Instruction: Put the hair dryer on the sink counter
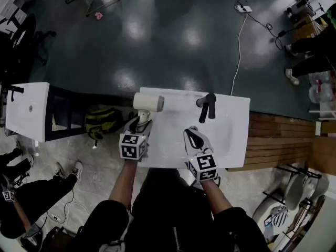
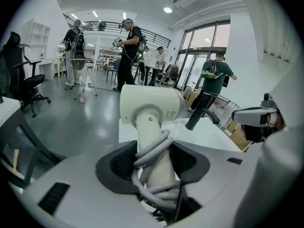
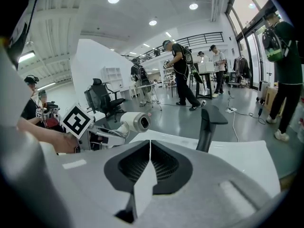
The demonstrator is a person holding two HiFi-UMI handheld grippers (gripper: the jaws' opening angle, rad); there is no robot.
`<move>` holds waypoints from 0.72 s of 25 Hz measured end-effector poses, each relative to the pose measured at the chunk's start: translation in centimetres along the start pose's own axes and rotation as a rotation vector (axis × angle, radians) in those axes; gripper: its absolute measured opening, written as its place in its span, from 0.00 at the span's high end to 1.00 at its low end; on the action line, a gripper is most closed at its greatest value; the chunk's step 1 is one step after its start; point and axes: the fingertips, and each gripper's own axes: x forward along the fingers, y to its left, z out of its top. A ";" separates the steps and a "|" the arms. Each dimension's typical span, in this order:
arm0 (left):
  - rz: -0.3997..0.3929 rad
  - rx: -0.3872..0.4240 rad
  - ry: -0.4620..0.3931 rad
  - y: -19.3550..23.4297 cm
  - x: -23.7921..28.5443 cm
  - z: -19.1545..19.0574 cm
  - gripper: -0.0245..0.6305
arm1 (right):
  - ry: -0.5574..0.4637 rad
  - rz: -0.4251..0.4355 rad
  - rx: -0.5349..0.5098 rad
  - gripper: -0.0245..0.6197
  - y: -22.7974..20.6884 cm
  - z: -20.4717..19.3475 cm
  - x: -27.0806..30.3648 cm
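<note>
A white hair dryer is held at the left rear of the white sink counter, barrel pointing right. My left gripper is shut on its handle. In the left gripper view the handle, wrapped in grey cord, stands upright between the jaws with the barrel above. My right gripper hovers over the counter's front middle, shut and empty; its dark pads meet in the right gripper view. A black faucet rises at the counter's back, and the hair dryer shows left of the faucet.
A second white sink unit stands to the left, with a yellow-and-black bag on the floor between. A wooden pallet lies right of the counter. A white cable runs across the grey floor. People stand around the room.
</note>
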 end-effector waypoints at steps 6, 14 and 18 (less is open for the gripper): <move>0.008 0.000 0.023 0.4 1.0 -0.8 0.65 | 0.014 -0.003 0.007 0.95 -0.2 -0.5 0.6; 0.015 -0.009 0.049 1.0 2.2 -1.5 0.65 | 0.034 -0.010 0.010 0.95 -0.6 -1.0 1.1; 0.015 -0.018 0.058 1.3 2.9 -1.6 0.65 | 0.042 -0.002 0.004 0.95 -0.3 -1.0 1.6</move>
